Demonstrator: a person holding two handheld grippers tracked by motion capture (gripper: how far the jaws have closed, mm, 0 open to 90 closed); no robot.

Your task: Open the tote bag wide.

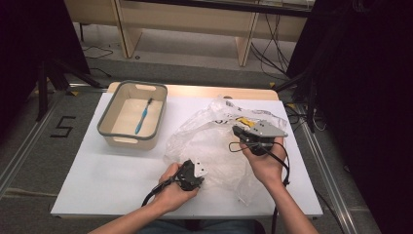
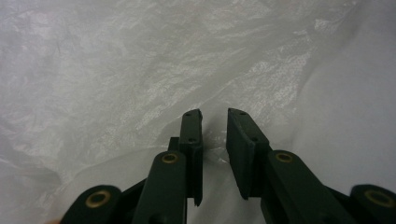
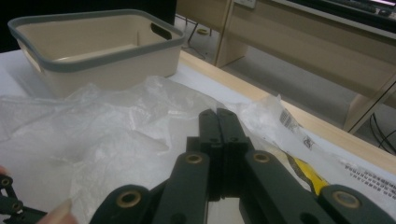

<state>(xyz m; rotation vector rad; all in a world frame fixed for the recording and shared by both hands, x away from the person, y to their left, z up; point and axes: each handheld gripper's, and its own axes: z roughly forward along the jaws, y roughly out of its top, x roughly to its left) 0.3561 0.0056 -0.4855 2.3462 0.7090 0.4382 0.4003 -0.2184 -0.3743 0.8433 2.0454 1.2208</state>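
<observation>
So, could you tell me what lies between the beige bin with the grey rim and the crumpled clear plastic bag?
In the high view, only bare white table separates bin and bag.

Grey floor (image 1: 29, 146), wooden bench (image 1: 195, 19) behind

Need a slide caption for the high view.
Two handheld grippers work a clear plastic bag beside a beige basket holding a blue toothbrush.

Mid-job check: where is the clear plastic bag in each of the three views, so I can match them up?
High view: the plastic bag lies crumpled right of centre on the table, between both grippers.
Left gripper view: the bag's film spreads across the upper left, ahead of the jaws.
Right gripper view: it lies across the middle, below the beige bin.
Shared landmark: the bin, in the high and right gripper views.
</observation>
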